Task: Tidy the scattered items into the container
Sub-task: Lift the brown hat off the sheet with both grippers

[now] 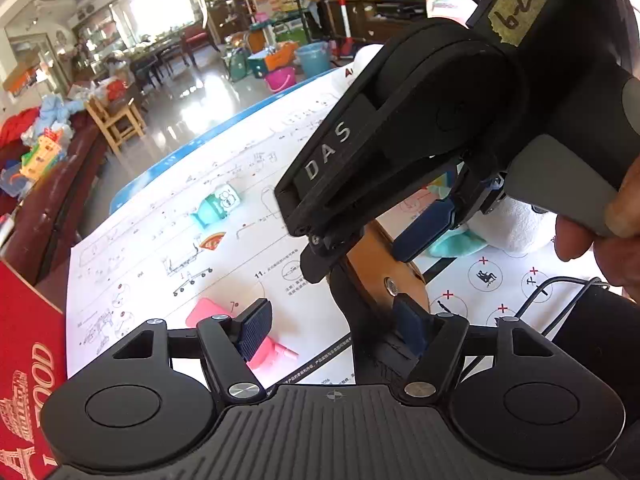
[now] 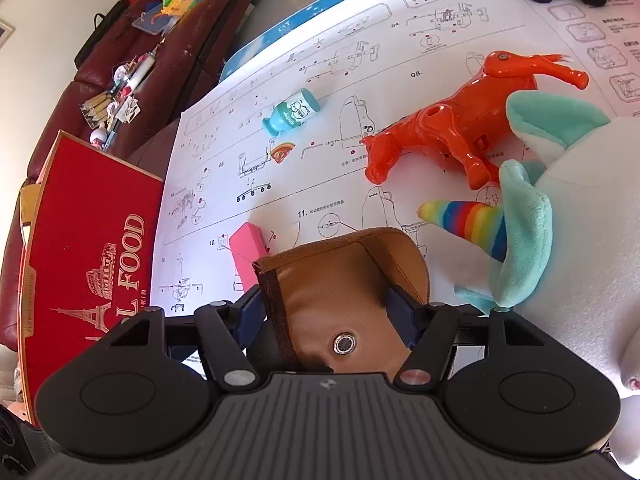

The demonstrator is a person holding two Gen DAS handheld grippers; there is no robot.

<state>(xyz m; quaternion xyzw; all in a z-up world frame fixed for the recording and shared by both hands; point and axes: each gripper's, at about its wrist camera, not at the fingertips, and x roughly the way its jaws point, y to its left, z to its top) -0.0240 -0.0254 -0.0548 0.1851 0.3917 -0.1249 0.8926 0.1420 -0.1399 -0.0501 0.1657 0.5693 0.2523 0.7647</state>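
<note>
Two grippers: both mine, at the brown pouch (image 2: 344,292) above the printed sheet (image 2: 400,92).
Right gripper (image 2: 336,304): pinching the pouch.
Left gripper (image 1: 332,328): fingers spread, alongside it.
Red box (image 2: 92,240): left of the sheet.

Toy-strewn instruction sheet (image 2: 400,92) over table (image 2: 272,32)

The right gripper (image 2: 334,312) grips a brown leather pouch (image 2: 340,280) with a metal snap, one finger on each side. Beyond it on the printed paper sheet (image 2: 400,40) lie a pink block (image 2: 246,248), a teal bottle (image 2: 290,112) and an orange toy horse (image 2: 460,120). A plush unicorn (image 2: 560,208) fills the right side; a red box (image 2: 88,248) stands left.
</note>
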